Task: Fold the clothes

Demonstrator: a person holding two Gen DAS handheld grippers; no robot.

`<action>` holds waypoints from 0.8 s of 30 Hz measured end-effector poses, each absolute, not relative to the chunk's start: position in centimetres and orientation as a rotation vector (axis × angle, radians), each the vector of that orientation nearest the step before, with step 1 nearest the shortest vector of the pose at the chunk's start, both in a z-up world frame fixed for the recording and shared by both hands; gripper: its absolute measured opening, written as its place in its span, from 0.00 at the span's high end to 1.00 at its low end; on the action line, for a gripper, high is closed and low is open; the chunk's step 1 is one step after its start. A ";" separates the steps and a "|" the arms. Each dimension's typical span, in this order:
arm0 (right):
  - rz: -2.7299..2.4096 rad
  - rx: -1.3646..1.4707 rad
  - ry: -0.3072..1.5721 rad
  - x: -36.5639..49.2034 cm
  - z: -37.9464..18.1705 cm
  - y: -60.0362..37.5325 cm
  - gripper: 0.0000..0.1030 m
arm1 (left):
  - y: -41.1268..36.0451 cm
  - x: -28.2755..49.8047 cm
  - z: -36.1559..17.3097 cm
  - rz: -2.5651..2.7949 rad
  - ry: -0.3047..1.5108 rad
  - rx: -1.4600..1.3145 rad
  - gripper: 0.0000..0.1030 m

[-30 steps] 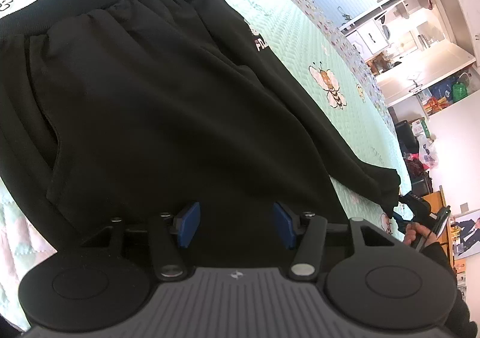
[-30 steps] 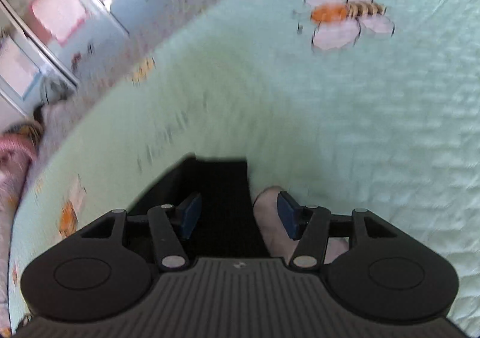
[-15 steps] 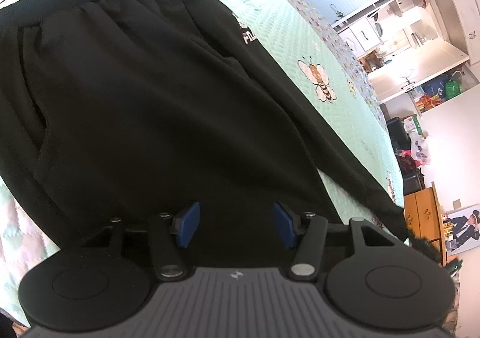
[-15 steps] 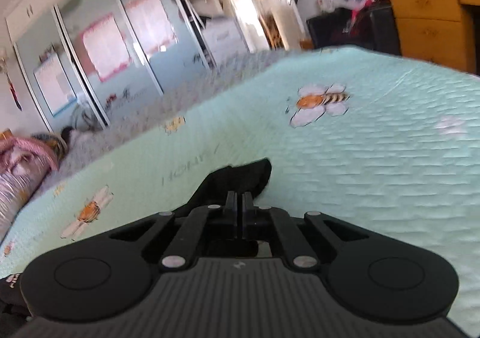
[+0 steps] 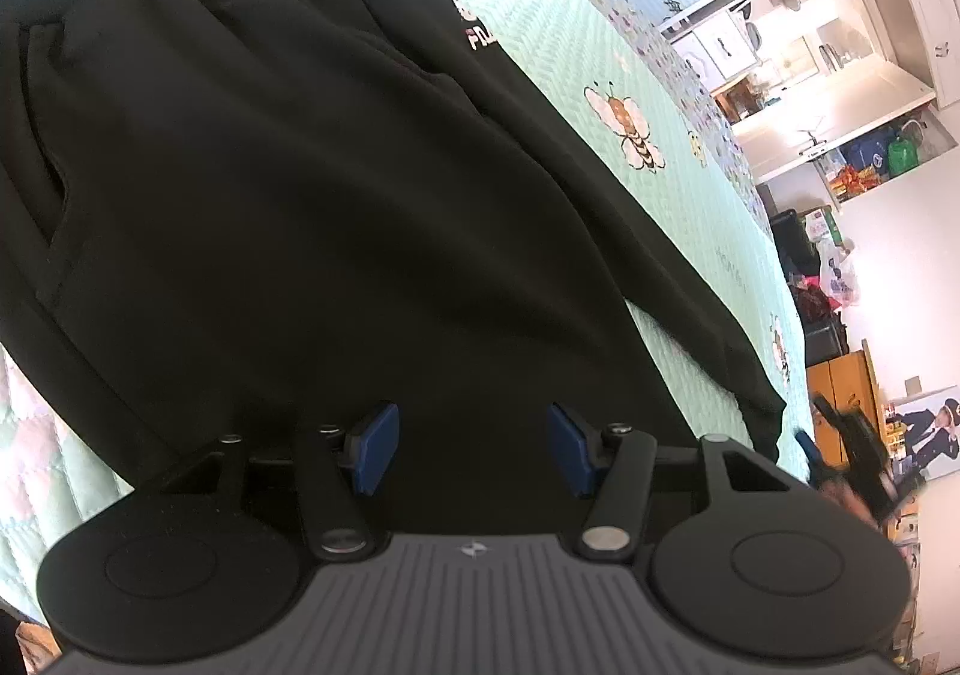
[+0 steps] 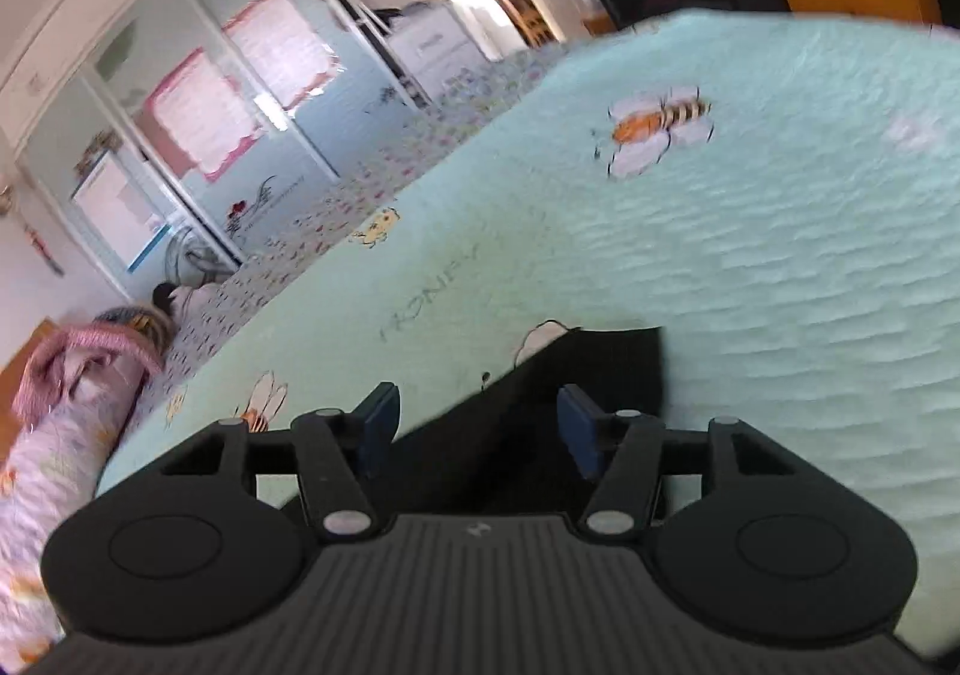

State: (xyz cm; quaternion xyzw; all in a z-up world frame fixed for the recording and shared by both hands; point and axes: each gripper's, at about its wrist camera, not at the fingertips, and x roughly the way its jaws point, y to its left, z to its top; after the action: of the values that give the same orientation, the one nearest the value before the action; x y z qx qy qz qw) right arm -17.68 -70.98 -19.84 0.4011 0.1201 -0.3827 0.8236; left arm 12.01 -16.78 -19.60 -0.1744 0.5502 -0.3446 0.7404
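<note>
Black trousers (image 5: 288,183) with a white logo lie spread on the mint bee-print quilt (image 5: 678,183), waistband at the far top left. My left gripper (image 5: 474,447) hovers open over the middle of them, nothing between its blue pads. One leg runs right to its cuff (image 5: 762,411); the right gripper (image 5: 852,435) shows there as a blur, just past the cuff. In the right wrist view the right gripper (image 6: 478,429) is open, and the black leg end (image 6: 594,369) lies flat on the quilt (image 6: 780,255) between and ahead of its fingers.
A rolled pink and lilac blanket (image 6: 66,423) lies at the bed's left side. Sliding wardrobe doors (image 6: 198,117) stand behind the bed. A wooden cabinet (image 5: 840,393) and white shelves (image 5: 840,45) stand beyond the bed's far edge.
The right gripper was shut on the leg end half a second ago and now stands open, with the cuff lying on the quilt. The left gripper stays open over the trousers.
</note>
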 end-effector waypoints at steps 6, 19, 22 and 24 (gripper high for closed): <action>-0.978 1.010 0.352 -13.8 -22.5 -75.1 0.43 | -16.1 12.7 -20.3 -0.731 1.214 -0.400 0.44; -0.676 0.860 -0.009 -19.6 -16.9 -70.3 0.99 | -16.0 12.2 -19.7 -0.751 1.205 -0.409 0.43; -0.747 0.914 0.076 -21.4 -19.3 -69.6 0.95 | -16.0 12.0 -19.6 -0.757 1.204 -0.411 0.43; -0.848 0.980 0.111 -22.8 -21.4 -69.6 0.94 | -15.9 11.9 -19.6 -0.761 1.203 -0.411 0.43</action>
State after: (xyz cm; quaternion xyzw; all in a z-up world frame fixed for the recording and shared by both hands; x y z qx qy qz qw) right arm -22.79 -69.55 -21.37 0.4561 0.0517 -0.3948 0.7959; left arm 11.93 -15.94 -19.58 -0.1874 0.5481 -0.3468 0.7377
